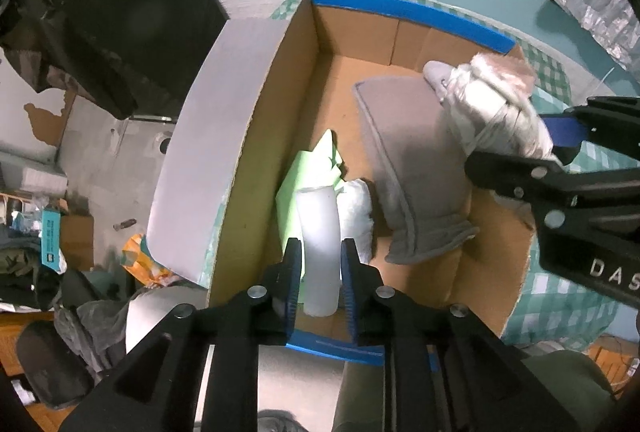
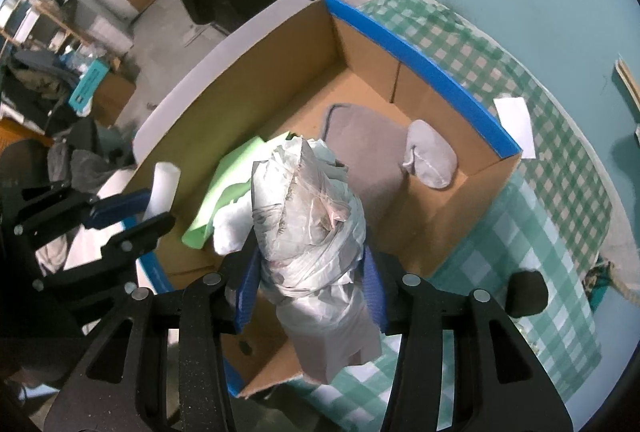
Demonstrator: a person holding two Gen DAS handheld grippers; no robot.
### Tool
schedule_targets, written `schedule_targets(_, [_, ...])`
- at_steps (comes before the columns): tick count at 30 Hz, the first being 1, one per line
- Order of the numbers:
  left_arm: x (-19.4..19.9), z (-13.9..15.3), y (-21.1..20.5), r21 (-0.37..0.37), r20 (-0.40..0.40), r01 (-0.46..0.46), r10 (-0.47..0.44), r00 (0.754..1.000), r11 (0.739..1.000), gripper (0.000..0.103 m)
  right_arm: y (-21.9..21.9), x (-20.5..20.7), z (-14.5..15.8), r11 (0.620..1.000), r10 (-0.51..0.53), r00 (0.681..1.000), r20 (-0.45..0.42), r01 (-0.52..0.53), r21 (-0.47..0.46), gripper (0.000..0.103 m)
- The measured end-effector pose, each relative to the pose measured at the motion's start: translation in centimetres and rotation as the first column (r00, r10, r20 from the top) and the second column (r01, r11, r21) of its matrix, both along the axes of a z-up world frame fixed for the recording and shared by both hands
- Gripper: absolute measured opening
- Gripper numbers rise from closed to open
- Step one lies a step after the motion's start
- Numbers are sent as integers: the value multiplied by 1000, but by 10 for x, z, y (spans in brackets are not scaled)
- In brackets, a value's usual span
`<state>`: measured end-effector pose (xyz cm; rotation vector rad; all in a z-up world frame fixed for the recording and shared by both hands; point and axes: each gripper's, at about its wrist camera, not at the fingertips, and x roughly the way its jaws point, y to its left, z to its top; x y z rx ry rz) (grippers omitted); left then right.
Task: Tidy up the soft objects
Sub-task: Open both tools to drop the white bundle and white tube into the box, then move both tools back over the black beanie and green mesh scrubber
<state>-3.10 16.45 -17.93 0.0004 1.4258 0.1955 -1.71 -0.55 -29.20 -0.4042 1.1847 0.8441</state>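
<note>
An open cardboard box with a blue-taped rim [image 1: 400, 12] [image 2: 420, 60] holds a grey cushion [image 1: 408, 152] [image 2: 368, 144], a green sheet [image 1: 312, 168] [image 2: 232, 172], a white soft piece [image 1: 356, 208] and a small grey pouch [image 2: 430, 160]. My left gripper [image 1: 321, 244] [image 2: 158, 208] points down into the box's near left corner. A white foam roll [image 1: 318, 232] [image 2: 164, 184] stands between its pads, with thin gaps on both sides. My right gripper [image 2: 311, 256] [image 1: 512, 146] is shut on a plastic-wrapped bundle [image 2: 312, 224] [image 1: 492, 104], held above the box's right side.
The box stands on a green checked cloth [image 2: 540, 212], with its pale flap [image 1: 208, 152] folded out to the left. A white paper [image 2: 516, 126] and a dark lump [image 2: 524, 294] lie on the cloth. A black bag [image 1: 100, 12] and floor clutter are at the left.
</note>
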Motion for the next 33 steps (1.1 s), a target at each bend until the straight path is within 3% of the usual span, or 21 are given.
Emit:
schedule_targets(5, [-2, 2, -2, 14, 6, 19, -19, 1000, 1000, 38, -7, 0, 5, 999, -30, 999, 23, 29, 26, 63])
schedule_targets(6, [-2, 3, -3, 14, 8, 23, -23, 1000, 1000, 44, -7, 0, 6, 999, -29, 999, 26, 28, 27, 64])
schedule_targets(8, [-2, 5, -4, 22, 16, 29, -29, 999, 999, 47, -9, 0, 8, 999, -29, 999, 29, 28, 31, 65])
schedule_targets(33, [6, 33, -63, 33, 76, 112, -114, 991, 993, 52, -97, 10, 34, 983, -157, 987, 47, 151, 108, 66])
